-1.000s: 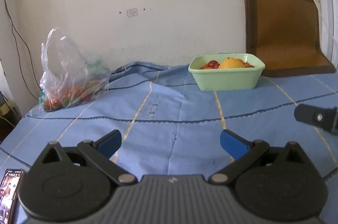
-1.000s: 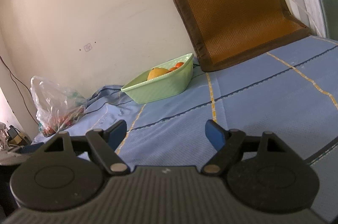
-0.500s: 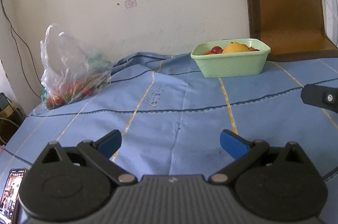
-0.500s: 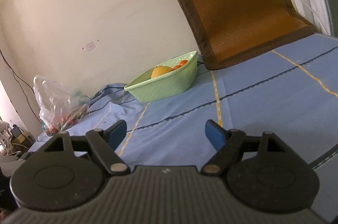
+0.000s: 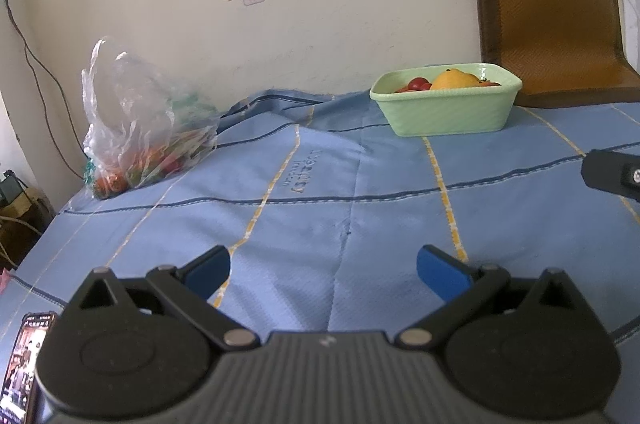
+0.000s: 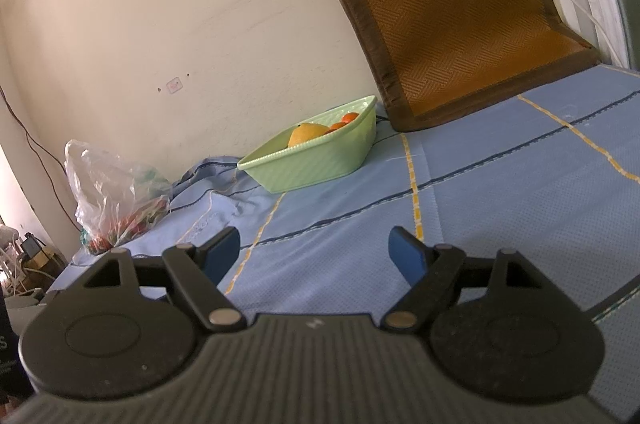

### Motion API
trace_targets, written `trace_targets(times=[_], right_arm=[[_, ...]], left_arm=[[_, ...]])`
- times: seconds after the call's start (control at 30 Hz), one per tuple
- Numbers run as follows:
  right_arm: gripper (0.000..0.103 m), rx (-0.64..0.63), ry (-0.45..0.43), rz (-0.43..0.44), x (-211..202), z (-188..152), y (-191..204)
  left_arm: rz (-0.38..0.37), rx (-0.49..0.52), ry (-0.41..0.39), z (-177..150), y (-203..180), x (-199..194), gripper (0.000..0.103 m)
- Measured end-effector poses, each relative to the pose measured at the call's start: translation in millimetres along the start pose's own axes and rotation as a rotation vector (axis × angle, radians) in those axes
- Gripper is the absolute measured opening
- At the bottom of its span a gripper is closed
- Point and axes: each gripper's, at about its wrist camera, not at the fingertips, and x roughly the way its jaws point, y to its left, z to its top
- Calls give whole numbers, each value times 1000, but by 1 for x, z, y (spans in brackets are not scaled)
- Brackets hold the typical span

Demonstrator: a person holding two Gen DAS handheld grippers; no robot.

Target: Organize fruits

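Currently, partway: green basin [image 5: 446, 112] at 1 o'clock is holding a yellow fruit [image 5: 456, 80] and small red ones. Clear plastic bag [image 5: 136, 128] at 10 o'clock is keeping more produce, apparently awaiting transfer. Left gripper [image 5: 323, 270] and right gripper [image 6: 316, 250] are hovering over the blue bedsheet [image 5: 320, 204], jaws spread, carrying nothing.

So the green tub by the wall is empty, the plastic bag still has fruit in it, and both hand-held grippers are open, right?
Not quite: the tub is not empty. The left wrist view shows a yellow fruit and small red ones inside. The rest stands.
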Motion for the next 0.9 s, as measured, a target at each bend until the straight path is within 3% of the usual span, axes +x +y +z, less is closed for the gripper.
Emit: trace_targets(times=[0.47,0.9], right_arm=[[83,0,0,0,0,0,1],[83,0,-1,-1,-1,0,1]], left_arm=[[-25,-32,4,-1,6,0,103],[1,-50,-20,3,8,-7,103]])
